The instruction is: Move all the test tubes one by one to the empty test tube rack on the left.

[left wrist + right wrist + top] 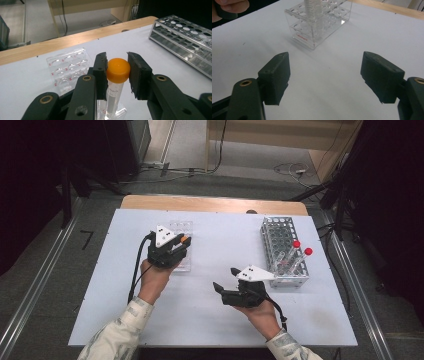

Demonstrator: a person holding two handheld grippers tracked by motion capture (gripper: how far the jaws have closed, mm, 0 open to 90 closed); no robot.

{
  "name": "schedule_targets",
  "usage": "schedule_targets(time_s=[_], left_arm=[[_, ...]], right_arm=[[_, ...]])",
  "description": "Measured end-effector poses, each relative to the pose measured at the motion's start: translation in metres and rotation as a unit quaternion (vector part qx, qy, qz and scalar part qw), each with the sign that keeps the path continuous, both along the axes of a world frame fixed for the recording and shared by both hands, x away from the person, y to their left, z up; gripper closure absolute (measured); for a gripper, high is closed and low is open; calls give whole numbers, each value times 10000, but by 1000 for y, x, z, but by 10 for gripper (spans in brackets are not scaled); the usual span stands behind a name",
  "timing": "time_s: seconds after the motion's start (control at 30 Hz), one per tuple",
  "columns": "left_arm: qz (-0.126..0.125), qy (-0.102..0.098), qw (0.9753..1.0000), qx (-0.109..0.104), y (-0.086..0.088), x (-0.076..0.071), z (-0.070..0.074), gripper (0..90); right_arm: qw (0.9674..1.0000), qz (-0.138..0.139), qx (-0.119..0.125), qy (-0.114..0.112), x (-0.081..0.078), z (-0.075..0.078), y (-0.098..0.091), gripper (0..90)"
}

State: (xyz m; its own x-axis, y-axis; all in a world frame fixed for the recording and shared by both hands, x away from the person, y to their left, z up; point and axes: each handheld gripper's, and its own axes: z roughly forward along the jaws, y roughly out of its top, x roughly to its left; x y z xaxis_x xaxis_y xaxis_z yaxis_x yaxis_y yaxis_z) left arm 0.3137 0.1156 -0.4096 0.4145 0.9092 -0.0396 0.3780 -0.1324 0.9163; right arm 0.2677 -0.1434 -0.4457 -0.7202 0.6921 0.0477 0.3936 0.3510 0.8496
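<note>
Clamping orange-capped tube [118, 70], left gripper [117, 75], clear rack [318, 23]

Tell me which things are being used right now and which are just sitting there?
In use:
- left gripper, shut on the orange-capped tube
- clear plastic rack, tube going into it

Sitting about:
- right gripper, open, holding nothing
- metal rack
- two red-capped tubes in it

**Readable marks**

The clear rack [317, 25] carries a small red brand word on its front wall in the right gripper view, too fine to spell out. Red marks sit beside its wells in the left gripper view, unreadable. The tube [113, 96] bears faint grey print below its orange cap, illegible
</note>
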Motion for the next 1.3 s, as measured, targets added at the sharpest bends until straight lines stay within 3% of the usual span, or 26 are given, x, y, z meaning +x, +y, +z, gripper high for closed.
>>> schedule_targets(time_s=[0.33, 0.6, 0.77, 0.97, 1.3], left_arm=[[5, 19, 10000, 10, 1, -2, -2, 629], [-69, 21, 9997, -219, 2, -9, 4, 544], [-88, 66, 9995, -296, 4, -13, 6, 389], [3, 145, 9991, -402, 8, -17, 7, 245], [38, 123, 9989, -460, 16, -23, 9, 242]], right_arm=[[10000, 4, -15, -15, 0, 0, -1, 224], [10000, -23, -32, -29, 0, -1, -2, 225], [9999, -94, -97, -75, -1, -1, -8, 225], [9994, -314, -61, -109, 1, 2, -26, 230], [9952, -950, 16, -233, 0, 10, -78, 231]])
